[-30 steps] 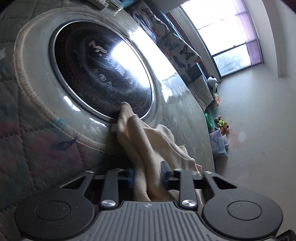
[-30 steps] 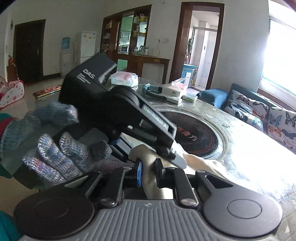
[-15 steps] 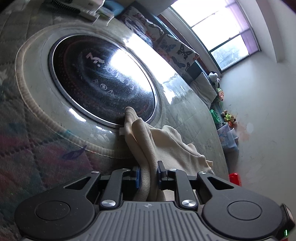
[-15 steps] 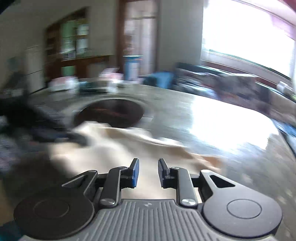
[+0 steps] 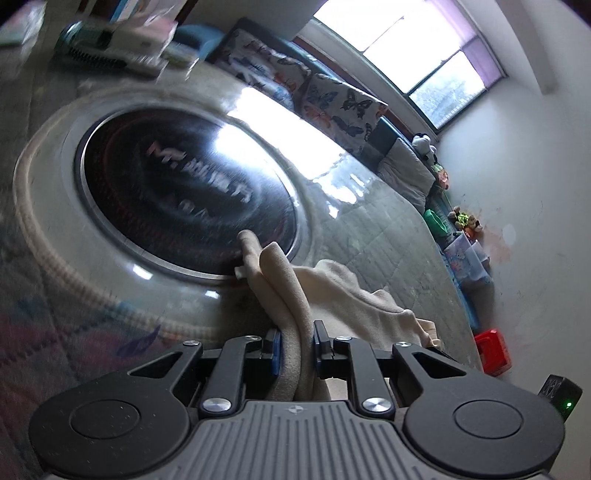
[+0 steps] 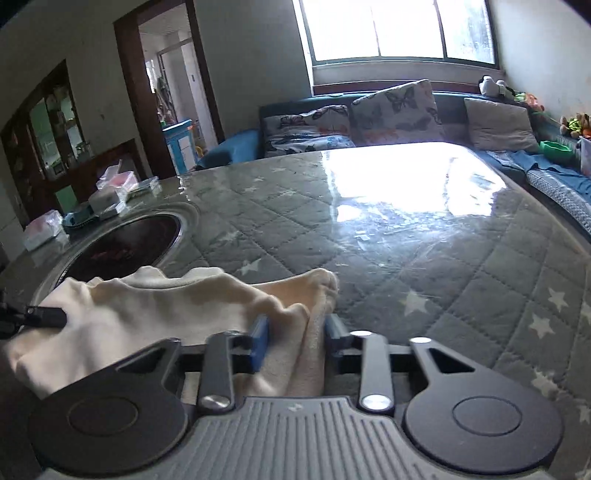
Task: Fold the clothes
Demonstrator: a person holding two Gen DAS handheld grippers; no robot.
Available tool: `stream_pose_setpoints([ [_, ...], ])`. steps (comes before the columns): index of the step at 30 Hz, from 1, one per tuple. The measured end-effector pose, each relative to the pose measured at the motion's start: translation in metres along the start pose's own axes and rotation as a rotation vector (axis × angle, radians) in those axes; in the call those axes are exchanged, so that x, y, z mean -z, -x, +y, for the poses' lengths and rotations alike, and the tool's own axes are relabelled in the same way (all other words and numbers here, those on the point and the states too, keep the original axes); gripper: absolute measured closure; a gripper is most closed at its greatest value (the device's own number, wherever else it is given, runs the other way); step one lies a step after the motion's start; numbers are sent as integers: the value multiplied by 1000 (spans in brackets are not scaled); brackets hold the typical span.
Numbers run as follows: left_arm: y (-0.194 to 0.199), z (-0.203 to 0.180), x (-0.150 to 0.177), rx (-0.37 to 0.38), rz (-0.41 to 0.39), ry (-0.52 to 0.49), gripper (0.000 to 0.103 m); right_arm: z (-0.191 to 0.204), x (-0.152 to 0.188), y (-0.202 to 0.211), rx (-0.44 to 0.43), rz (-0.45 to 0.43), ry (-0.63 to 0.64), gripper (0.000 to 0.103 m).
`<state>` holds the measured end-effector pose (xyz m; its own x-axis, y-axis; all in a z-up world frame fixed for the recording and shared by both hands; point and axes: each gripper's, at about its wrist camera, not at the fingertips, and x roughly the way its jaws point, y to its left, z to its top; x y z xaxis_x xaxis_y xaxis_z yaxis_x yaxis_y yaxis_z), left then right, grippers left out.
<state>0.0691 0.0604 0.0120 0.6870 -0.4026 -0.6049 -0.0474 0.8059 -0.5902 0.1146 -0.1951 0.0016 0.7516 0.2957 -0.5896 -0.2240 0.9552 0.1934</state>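
Near the rim of the round black glass cooktop (image 5: pixel 184 192) set into the table (image 6: pixel 424 258) — a quilted grey star-patterned cover under a clear glossy sheet — lies the cream-coloured soft fabric garment (image 6: pixel 155 306), bunched and partly lifted. The left gripper (image 5: pixel 296 338) has its fingers clamped on a thick fold of it, the cloth rising as a ridge toward the cooktop's edge. The right gripper (image 6: pixel 295 328) has another gathered fold between its blue pads, its jaws closing on the cloth — the pads look pressed against it. Stretched between the two grips, the garment sags over the table's near edge. Butterfly-print cushions (image 6: pixel 395 107) line the sofa beyond the far edge, under a bright window (image 6: pixel 399 29).
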Motion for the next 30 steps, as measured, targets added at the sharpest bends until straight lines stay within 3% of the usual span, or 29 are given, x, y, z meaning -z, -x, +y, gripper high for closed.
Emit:
stream_pose_setpoints([
  [7,-9,-48,-10,30,-14,-134,88,2,-9,34,16,-84,26,93],
  [20,-81,-152,1,154,65,-268,89,-66,-36,86,272,-171,42,93],
  [27,-114,-184,11,186,100,-323,89,-103,-37,96,368,-197,16,93],
  [30,-128,-186,18,167,127,-342,89,-119,-32,94,400,-188,-7,93],
])
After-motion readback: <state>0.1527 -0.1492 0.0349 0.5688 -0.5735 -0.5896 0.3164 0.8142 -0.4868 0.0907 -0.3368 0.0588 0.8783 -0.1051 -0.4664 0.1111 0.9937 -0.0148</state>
